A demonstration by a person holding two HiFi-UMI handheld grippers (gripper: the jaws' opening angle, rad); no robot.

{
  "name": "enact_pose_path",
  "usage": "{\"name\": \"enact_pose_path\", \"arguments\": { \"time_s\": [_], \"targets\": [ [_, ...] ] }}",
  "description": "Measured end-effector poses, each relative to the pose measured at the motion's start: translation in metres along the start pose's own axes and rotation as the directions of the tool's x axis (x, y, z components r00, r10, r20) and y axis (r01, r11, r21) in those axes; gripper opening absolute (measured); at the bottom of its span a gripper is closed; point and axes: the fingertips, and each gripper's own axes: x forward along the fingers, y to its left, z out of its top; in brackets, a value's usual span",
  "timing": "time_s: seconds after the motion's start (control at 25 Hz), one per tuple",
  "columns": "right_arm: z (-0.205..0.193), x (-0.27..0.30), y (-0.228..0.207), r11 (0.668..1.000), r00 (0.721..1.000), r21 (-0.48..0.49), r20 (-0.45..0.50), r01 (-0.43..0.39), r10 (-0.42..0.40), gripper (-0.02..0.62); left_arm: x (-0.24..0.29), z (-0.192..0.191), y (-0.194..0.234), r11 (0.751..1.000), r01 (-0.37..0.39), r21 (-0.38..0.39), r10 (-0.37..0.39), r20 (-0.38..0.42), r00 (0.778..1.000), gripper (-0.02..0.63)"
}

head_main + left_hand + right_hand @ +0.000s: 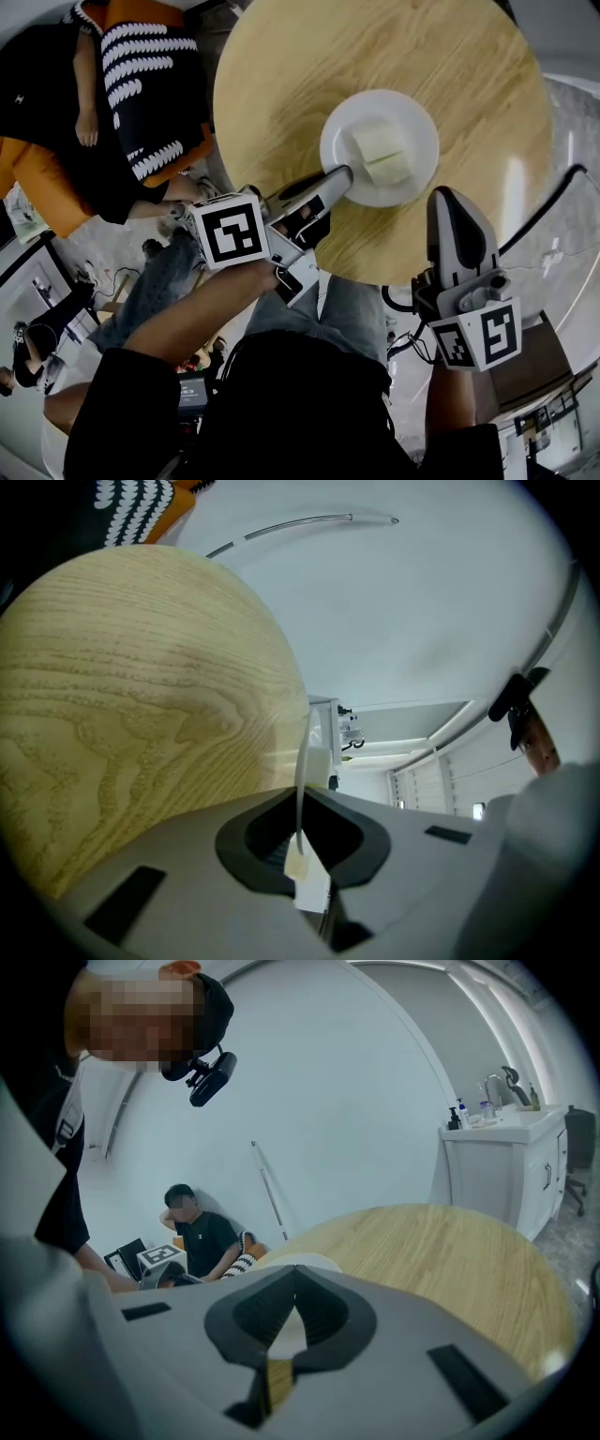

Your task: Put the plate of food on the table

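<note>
A round, pale wooden bench (pixel 281 75) is filling the head view. A round white plate (pixel 420 127) carrying pale blocks of food (pixel 380 150) is lying over the wood, close to the near edge; whether it is resting fully is unclear. The left gripper (pixel 345 176) is pinching the plate's near-left rim between its jaws. The right gripper (pixel 448 199) is hovering at the near edge, near the plate but apart, jaws pressed together on nothing. Bare wood is stretching wide beyond and left of the plate. A seated person in striped clothing (pixel 141 84) is sitting past the far-left edge.
</note>
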Motion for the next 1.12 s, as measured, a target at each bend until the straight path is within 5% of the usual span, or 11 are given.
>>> {"name": "enact_pose_path", "arguments": {
  "time_s": [0.4,0.88,1.12],
  "targets": [
    [-0.008,0.002,0.001,0.999,1.000,0.043,-0.004,0.000,0.000,0.008,-0.002,-0.010,0.022,0.997,-0.076,-0.029,0.075,-0.025,0.997,0.017],
    [-0.010,0.000,0.004,0.999,1.000,0.040,0.004,0.001,-0.002,0.008,0.000,-0.006,0.030,0.964,-0.219,0.153,0.228,-0.048,0.972,0.020],
    [-0.010,-0.001,-0.002,1.000,1.000,0.028,-0.001,-0.006,0.006,0.008,0.006,-0.012,0.031,0.963,-0.199,0.180,0.213,-0.057,0.975,0.108]
  ]
}}
